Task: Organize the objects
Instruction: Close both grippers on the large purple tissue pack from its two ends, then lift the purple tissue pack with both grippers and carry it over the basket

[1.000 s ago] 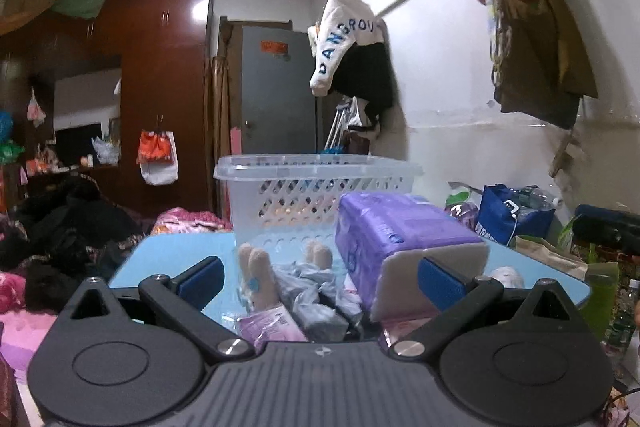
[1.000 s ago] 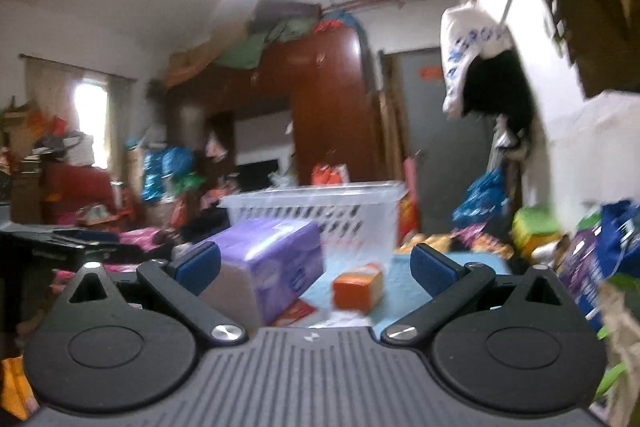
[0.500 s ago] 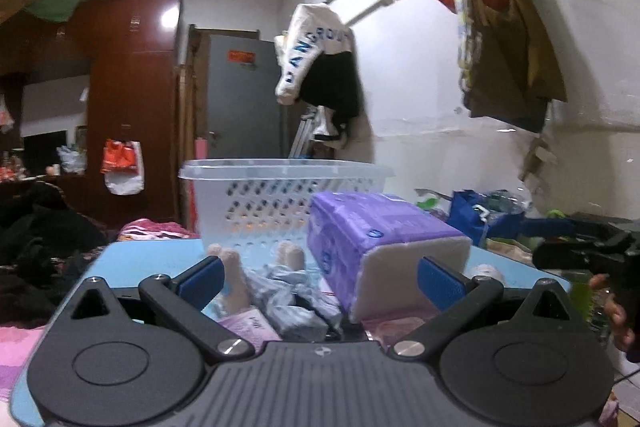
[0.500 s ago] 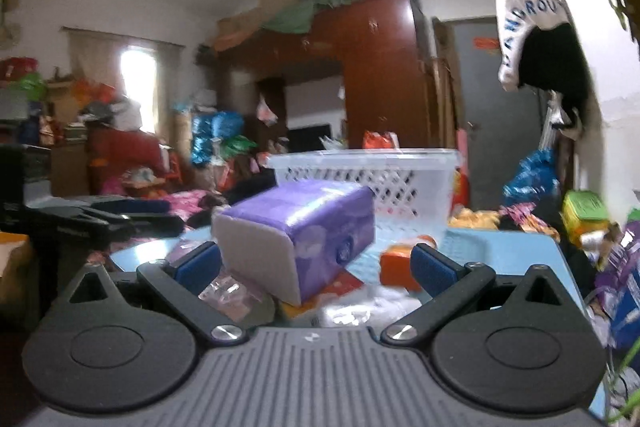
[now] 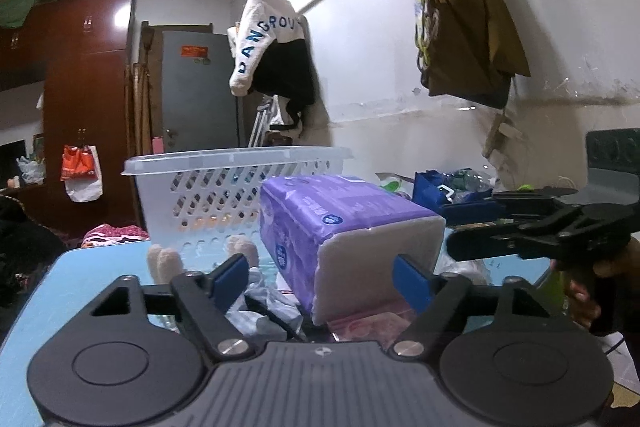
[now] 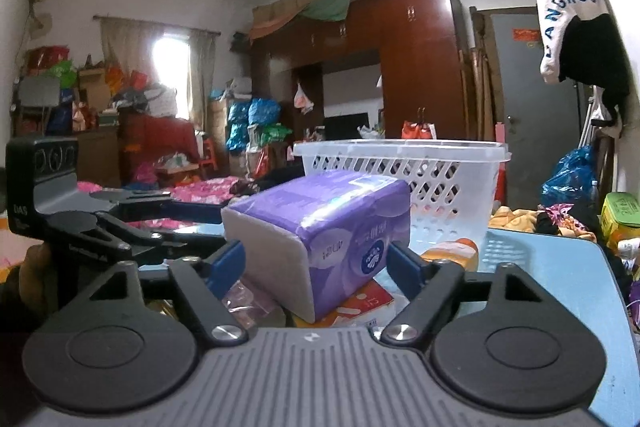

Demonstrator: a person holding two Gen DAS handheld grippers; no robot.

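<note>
A purple tissue pack (image 5: 340,227) lies on a pile of small items on the light blue table (image 5: 80,287), in front of a white perforated basket (image 5: 224,195). My left gripper (image 5: 320,279) is open, its blue pads on either side of the pile, the pack's white end near the right pad. In the right wrist view the pack (image 6: 320,231) sits between the open fingers of my right gripper (image 6: 316,263), not clamped. The basket (image 6: 404,179) stands behind it. Each gripper shows in the other's view: the right one (image 5: 500,227), the left one (image 6: 160,223).
Grey socks and cloth (image 5: 264,303) and a pink packet (image 5: 368,323) lie under the pack. An orange box (image 6: 452,255) and a red-white packet (image 6: 360,303) sit by the basket. Bags (image 5: 448,195) crowd the table's right edge. A wardrobe (image 6: 400,67) stands behind.
Both grippers have moved in toward the tissue pack. The right gripper swung left so the pack now sits between its fingers. Each gripper has come into the other's view.
</note>
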